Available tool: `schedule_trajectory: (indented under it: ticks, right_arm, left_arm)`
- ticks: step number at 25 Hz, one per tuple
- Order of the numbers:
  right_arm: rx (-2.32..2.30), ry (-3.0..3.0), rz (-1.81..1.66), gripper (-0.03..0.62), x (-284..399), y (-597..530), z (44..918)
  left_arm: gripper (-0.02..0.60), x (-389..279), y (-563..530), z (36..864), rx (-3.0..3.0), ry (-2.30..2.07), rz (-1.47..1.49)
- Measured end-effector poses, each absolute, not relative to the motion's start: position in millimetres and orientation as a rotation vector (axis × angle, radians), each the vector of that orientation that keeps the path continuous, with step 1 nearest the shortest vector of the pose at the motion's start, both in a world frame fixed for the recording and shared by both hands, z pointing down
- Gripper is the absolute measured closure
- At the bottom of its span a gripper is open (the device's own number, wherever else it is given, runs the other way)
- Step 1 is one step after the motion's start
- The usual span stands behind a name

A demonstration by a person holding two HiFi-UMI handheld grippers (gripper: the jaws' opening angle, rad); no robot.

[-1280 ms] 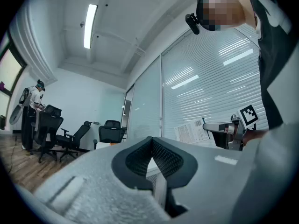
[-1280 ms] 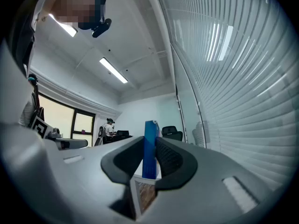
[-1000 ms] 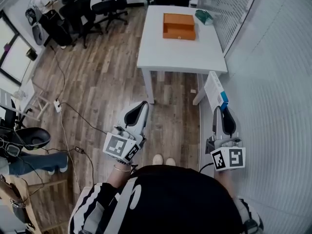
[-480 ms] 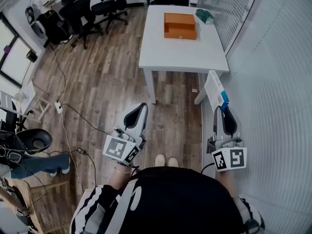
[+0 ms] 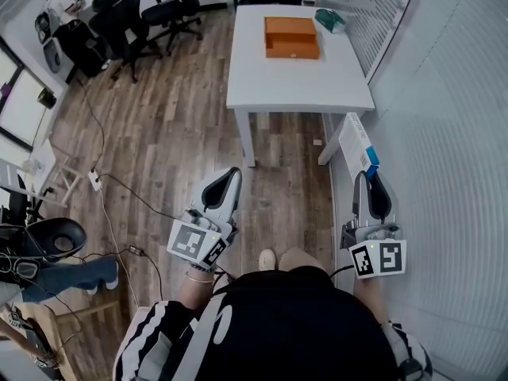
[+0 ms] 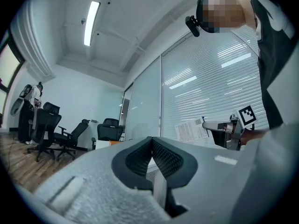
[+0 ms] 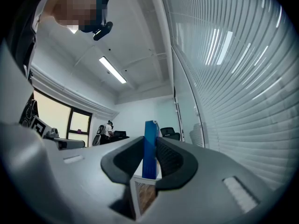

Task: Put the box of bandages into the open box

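My right tool (image 5: 370, 179) clamped on the box of bandages (image 5: 356, 145), box standing on edge past its tips, my left tool (image 5: 228, 176) closed on nothing, I see orange open box (image 5: 291, 38) on white surface (image 5: 302, 86) at 12 o'clock, well apart from the bandages

A white counter (image 5: 298, 82) stands on the wood floor (image 5: 159, 125), close beside a wall of slatted blinds (image 5: 444, 117). A teal object (image 5: 331, 21) lies near its far right corner. Black office chairs (image 5: 171, 10) stand off to the far left. A white power strip (image 5: 95, 180) lies on the floor. A strip light (image 6: 91, 22) glows overhead.
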State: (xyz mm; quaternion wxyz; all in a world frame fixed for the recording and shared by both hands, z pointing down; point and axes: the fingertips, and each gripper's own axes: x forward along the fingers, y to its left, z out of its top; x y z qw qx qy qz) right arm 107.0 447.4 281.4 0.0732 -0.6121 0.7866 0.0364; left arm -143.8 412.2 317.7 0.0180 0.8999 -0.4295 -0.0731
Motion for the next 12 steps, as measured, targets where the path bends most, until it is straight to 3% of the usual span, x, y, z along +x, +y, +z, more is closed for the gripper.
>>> schedule_trajectory:
  ticks: [12]
  right_arm:
    - [-1.859, 2.334, 0.103, 0.514, 108, 437, 283]
  left_arm:
    - [0.580, -143, 400, 324, 2.783, -1.300, -0.206]
